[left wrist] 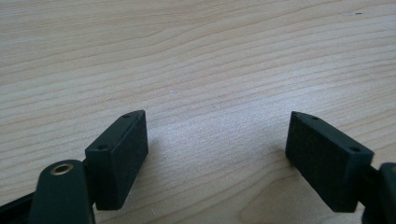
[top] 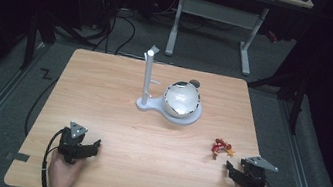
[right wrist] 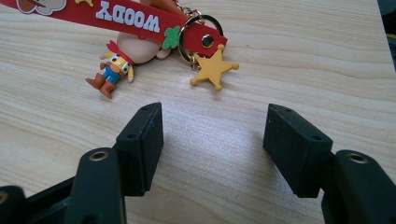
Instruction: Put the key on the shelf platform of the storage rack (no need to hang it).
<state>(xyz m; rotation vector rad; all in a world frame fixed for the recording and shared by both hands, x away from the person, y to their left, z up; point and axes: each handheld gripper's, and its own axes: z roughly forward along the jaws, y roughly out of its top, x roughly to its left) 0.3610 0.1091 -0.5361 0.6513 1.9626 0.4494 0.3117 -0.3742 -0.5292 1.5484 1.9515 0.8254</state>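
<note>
Counter (top: 147, 141): you are working at a bare wooden counter, with a white stand (top: 147, 78) and a shiny metal bowl (top: 181, 99) sitting at its middle, well apart from both of your hands.
Keychain (top: 222, 147): it is lying flat toward the right side of the counter, near your right hand-held gripper and just ahead of it.
Handling: it is looking light and floppy, a loose bunch that will be dangling and swinging once lifted; nothing on it is looking fragile.
Red strap (right wrist: 116, 16): this is looking like the best hold, being soft, flat and the widest part to pinch.
Metal ring (right wrist: 201, 28): it is looking hard and slippery, so you are better off avoiding it.
Cowboy figure (right wrist: 112, 70) and yellow star (right wrist: 214, 69): these small charms are lying just beyond your jaw tips, the star nearest to the gap.
Right hand-held gripper (right wrist: 212, 126): its jaws are standing apart, grasping nothing, with bare wood between them.
Left hand-held gripper (left wrist: 217, 140): it is released too, resting low over bare wood, well apart from the keychain.
</note>
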